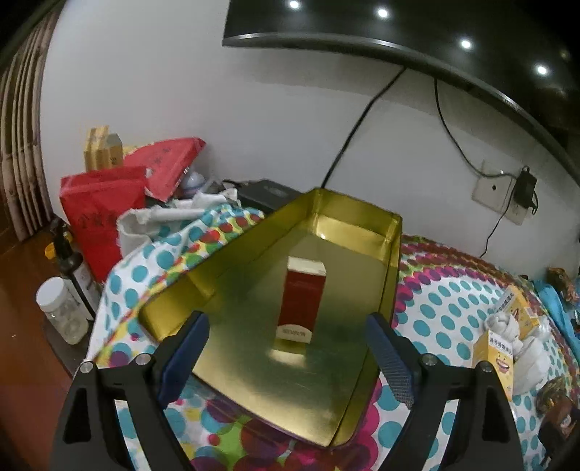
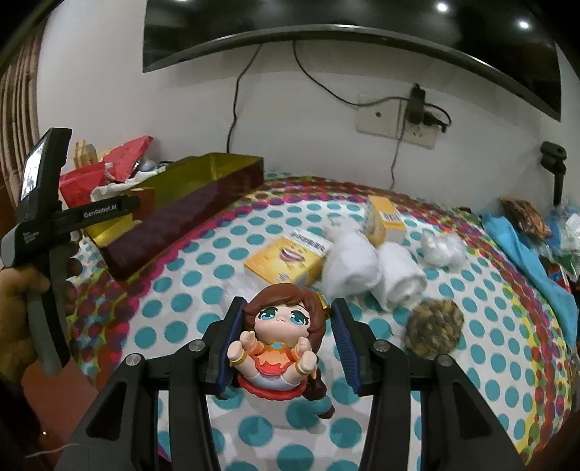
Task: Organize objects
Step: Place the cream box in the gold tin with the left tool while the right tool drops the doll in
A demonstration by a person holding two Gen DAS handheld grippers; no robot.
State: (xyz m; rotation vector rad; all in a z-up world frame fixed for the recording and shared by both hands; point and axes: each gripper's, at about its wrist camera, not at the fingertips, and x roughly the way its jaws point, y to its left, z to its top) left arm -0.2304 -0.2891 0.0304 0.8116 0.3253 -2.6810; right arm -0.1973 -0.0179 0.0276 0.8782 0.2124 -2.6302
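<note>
A lived-in home room: a TV (image 2: 348,32) hangs on a white wall (image 1: 181,90) above a socket (image 2: 395,123) with trailing cables. A polka-dot cloth (image 2: 471,326) covers the bench, cluttered with red bags (image 1: 98,217), bottles (image 1: 72,268) and a jar (image 1: 63,311).

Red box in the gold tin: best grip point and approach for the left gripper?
Grip the red box across its two long side faces, near the middle. It lies flat on the gold tin's floor, long axis in line with the open left gripper. Come from above the near end, since the tin's walls block a low approach.
</note>
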